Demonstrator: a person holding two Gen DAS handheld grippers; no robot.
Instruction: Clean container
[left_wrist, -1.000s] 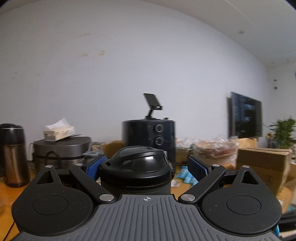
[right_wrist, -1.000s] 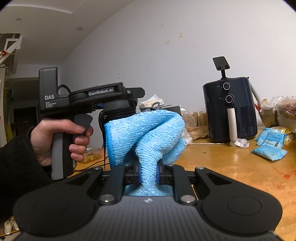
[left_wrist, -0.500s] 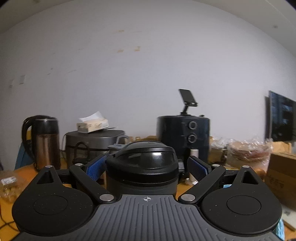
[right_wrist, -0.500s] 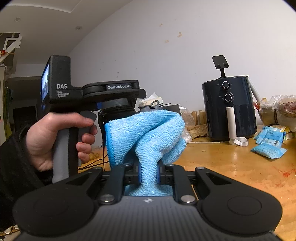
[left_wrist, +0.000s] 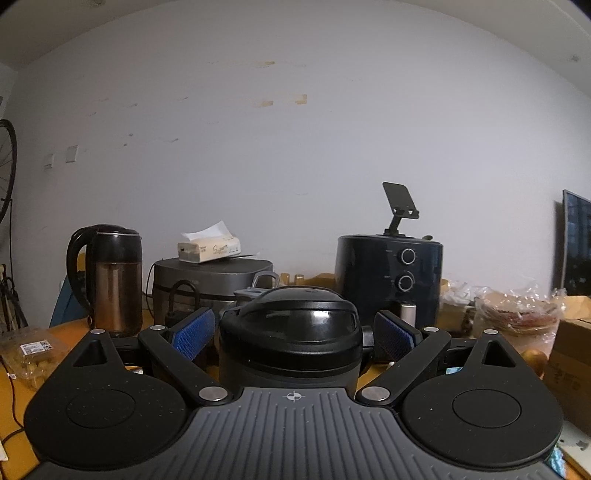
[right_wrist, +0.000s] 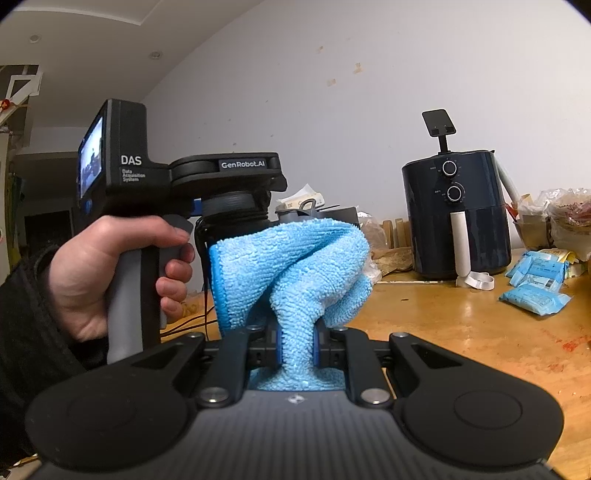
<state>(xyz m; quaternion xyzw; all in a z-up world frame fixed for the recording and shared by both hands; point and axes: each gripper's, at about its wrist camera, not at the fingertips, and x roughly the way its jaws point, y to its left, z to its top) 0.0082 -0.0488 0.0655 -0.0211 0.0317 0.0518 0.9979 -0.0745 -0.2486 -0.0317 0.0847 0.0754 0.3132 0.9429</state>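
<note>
The left hand-held gripper (left_wrist: 293, 334) stands wide, its ribbed blue pads (left_wrist: 194, 334) on either side of the container (left_wrist: 290, 339), a round dark vessel with a glossy domed black lid. Whether the pads press its sides cannot be made out, and its lower body is hidden behind the ridged grey gripper body. The right hand-held gripper (right_wrist: 295, 345) is nearly closed, pinching a fluffy blue cloth (right_wrist: 295, 273) whose looped folds bulge upward and cover most of the container in that view.

Only the right view shows the hand (right_wrist: 110, 273), in a dark sleeve, wrapped round the left gripper's grey handle, with a small lit screen above it. It also shows the air fryer (right_wrist: 456, 218), smooth, dark and cylindrical with two dials and a pale handle, to the right of the cloth on the worn wooden table (right_wrist: 461, 332), and blue packets (right_wrist: 535, 297) right of the fryer.

Only the left view shows a metal kettle (left_wrist: 112, 280) and a grey cooker (left_wrist: 214, 284) left of the fryer, with a tissue pack (left_wrist: 208, 249) on the cooker
</note>
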